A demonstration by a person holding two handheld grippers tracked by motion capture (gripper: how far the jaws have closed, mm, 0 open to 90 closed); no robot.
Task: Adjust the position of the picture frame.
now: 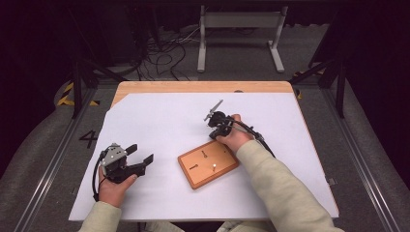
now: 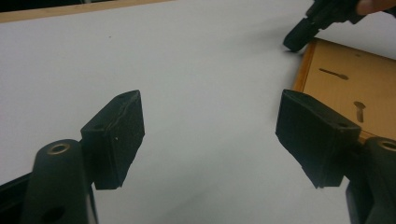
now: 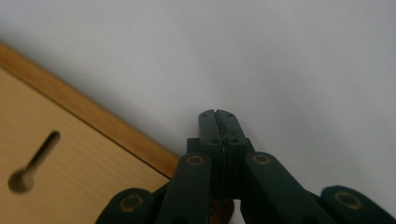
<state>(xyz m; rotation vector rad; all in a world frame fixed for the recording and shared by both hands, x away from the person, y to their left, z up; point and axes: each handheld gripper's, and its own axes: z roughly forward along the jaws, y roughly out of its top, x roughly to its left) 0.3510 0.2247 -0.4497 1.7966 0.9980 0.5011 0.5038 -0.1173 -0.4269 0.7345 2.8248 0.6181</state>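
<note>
A wooden board lies on the white sheet near the middle, with two dark slots and a small white peg standing in it. My right gripper points down at the sheet just beyond the board's far edge; in the right gripper view its jaws are pressed together with nothing between them, beside the board and a keyhole-shaped slot. My left gripper rests to the left of the board, open. In the left gripper view its jaws stand wide apart over bare sheet, the board at right.
The white sheet covers most of the wooden table. The right gripper's tip shows at the board's corner in the left gripper view. Beyond the table are a metal stand and cables on the floor.
</note>
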